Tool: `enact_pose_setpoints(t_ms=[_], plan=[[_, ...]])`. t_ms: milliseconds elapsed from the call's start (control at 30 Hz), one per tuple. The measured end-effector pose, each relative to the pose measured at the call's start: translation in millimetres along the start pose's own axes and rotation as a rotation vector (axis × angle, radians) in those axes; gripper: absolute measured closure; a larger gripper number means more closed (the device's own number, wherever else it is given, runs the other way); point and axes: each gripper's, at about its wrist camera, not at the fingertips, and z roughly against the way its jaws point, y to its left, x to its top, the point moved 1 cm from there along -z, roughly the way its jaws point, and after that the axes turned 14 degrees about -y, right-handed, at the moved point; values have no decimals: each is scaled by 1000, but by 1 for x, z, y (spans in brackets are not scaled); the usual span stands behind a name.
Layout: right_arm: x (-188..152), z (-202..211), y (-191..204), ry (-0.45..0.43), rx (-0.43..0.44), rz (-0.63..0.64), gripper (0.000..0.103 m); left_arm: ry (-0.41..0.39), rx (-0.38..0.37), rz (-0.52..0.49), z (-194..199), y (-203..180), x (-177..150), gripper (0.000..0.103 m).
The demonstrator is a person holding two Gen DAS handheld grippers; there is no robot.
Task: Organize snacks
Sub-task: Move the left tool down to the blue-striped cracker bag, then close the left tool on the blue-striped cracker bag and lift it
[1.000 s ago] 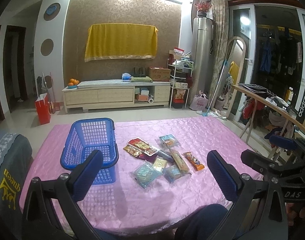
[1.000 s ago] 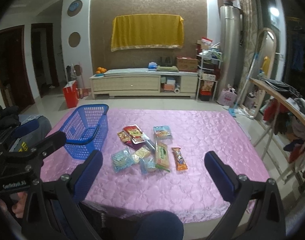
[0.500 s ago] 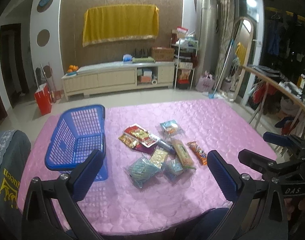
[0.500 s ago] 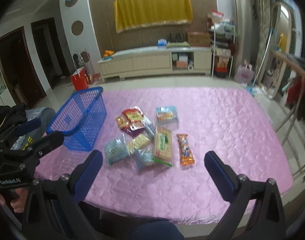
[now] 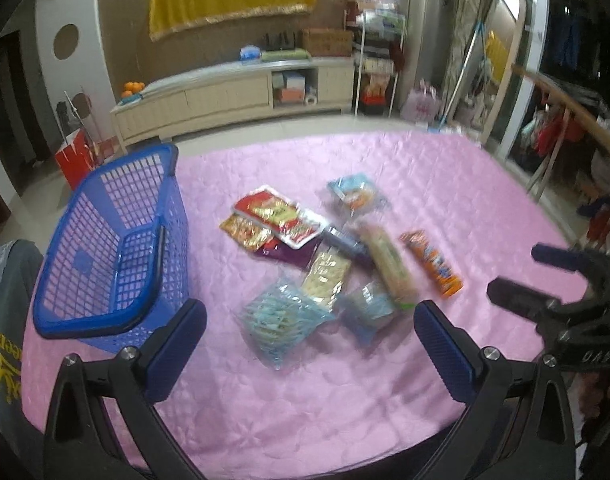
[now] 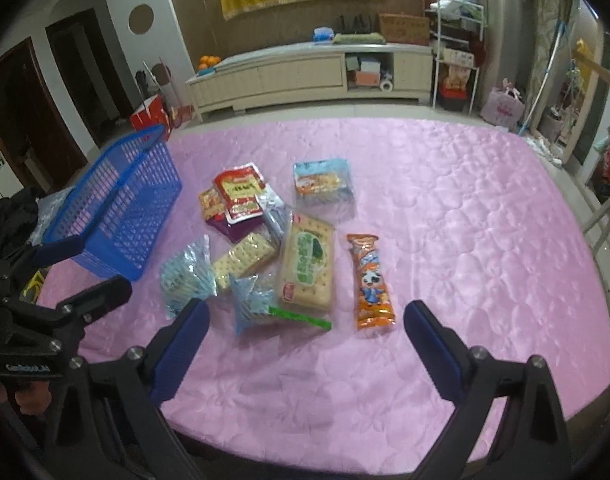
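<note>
Several snack packets lie in a loose pile mid-table: a red packet [image 5: 279, 216], a green cracker pack [image 6: 307, 266], an orange bar [image 6: 372, 280], a blue-print bag [image 5: 279, 320] and a light blue pack [image 6: 323, 182]. An empty blue basket [image 5: 113, 248] stands to their left; it also shows in the right wrist view [image 6: 119, 208]. My left gripper [image 5: 309, 348] is open and empty, above the near table edge before the blue-print bag. My right gripper [image 6: 305, 344] is open and empty, just short of the cracker pack and orange bar.
The table carries a pink quilted cloth [image 6: 465, 208]. A grey-covered chair back [image 5: 5, 304] sits at the near left. A TV cabinet [image 6: 305, 76] stands against the far wall. A wooden rack with clothes [image 5: 565, 128] is on the right.
Both grippers have moved forward and tilted down toward the snack pile, so the packets and basket look larger and nearer. Both stay open and empty.
</note>
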Motion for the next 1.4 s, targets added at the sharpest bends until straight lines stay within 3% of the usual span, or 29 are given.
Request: enact_pose_setpoints(t_ms=[200, 433, 800, 967, 1033, 1133, 1400], plan=[[-11, -32, 0, 37, -2, -10, 4, 93, -42, -13, -40, 9, -13, 0], [-25, -55, -4, 81, -50, -35, 4, 151, -73, -132, -80, 12, -28, 0], [-47, -72, 5, 125, -70, -35, 4, 213, -124, -247, -127, 21, -48, 0], [-51, -71, 3, 125, -75, -49, 4, 219, -172, -225, -133, 24, -50, 1], [-55, -71, 0, 130, -73, -51, 4, 221, -182, -220, -137, 24, -52, 27], [-57, -67, -3, 128, -64, -49, 4, 218, -159, -212, -138, 27, -54, 34], [-57, -57, -1, 136, 24, -80, 4, 198, -142, -146, -122, 30, -62, 37]])
